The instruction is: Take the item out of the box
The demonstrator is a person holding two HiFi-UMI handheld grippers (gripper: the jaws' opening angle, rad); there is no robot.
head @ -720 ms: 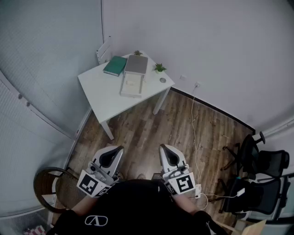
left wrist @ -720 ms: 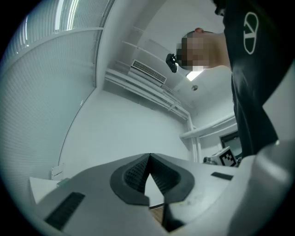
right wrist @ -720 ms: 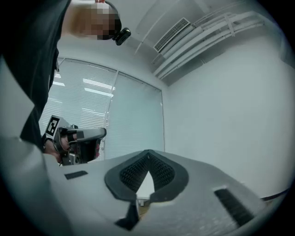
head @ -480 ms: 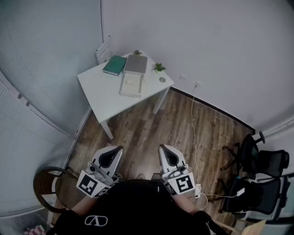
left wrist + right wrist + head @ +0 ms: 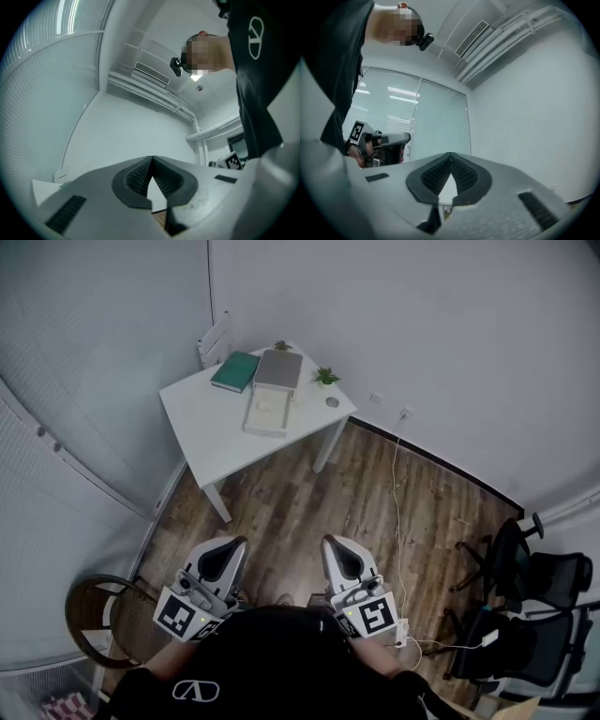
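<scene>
Box: flat, cream-white, rectangular, lying flat on the white desk, right of desk centre and toward its far side. Its long axis runs near edge to far edge, slightly skewed to the desk's sides. The top shows a raised rim around a paler rectangular patch. It can't be told at this size whether that patch is the item or just the box floor. The far short end sits just beside or against a grey flat slab, and it is unclear whether that's the box's lid or a separate thing. A green book lies left of the slab, apart from the box. Only the head view shows the box.
</scene>
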